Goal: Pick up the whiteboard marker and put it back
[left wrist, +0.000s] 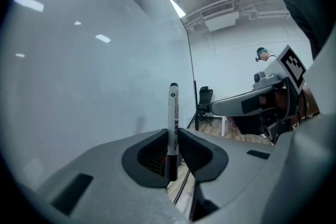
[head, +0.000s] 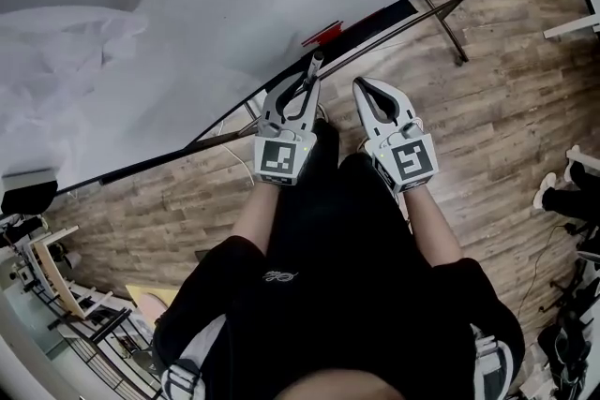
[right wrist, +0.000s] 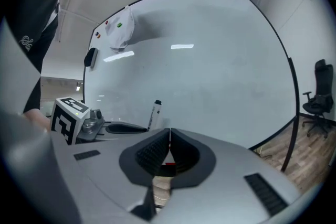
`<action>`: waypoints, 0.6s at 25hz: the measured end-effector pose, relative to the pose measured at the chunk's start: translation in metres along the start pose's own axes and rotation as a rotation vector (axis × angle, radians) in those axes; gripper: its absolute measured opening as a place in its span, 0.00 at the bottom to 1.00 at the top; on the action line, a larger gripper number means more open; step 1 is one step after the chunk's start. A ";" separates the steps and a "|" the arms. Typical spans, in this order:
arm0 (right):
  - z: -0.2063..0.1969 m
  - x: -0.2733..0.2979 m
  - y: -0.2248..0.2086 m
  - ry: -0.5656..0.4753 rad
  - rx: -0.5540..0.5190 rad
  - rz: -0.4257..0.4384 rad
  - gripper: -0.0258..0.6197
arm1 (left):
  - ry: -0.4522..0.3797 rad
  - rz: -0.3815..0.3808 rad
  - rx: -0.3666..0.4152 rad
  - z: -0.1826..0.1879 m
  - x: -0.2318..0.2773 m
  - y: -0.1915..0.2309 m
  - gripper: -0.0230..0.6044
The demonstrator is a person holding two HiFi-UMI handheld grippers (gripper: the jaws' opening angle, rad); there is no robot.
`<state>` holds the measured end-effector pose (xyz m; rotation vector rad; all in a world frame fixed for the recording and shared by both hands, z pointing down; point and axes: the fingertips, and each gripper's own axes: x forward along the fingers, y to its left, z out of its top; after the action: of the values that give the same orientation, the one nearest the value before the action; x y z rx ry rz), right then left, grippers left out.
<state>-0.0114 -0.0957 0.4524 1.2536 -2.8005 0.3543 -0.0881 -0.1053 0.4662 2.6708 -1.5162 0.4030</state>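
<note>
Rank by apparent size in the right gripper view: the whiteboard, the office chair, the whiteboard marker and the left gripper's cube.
1. whiteboard
2. office chair, far away
3. left gripper's cube, nearly alike but much nearer, so the order is unsure
4. whiteboard marker

The whiteboard (head: 234,5) walled off the far side just ahead of the left tool (head: 314,75) and right tool (head: 364,89); bare floor (head: 487,117) lay open rightward, past the stand leg (head: 448,33).
</note>
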 end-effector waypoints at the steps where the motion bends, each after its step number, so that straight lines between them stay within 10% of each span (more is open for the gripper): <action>1: 0.002 0.000 0.001 -0.004 0.000 0.012 0.04 | -0.009 -0.007 -0.002 0.002 0.000 -0.003 0.14; 15: 0.021 0.004 0.007 -0.033 0.118 0.156 0.23 | -0.085 -0.184 -0.031 0.018 0.012 -0.048 0.14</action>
<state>-0.0179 -0.0986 0.4316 1.0727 -2.9534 0.5181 -0.0373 -0.0935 0.4560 2.8047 -1.2688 0.2569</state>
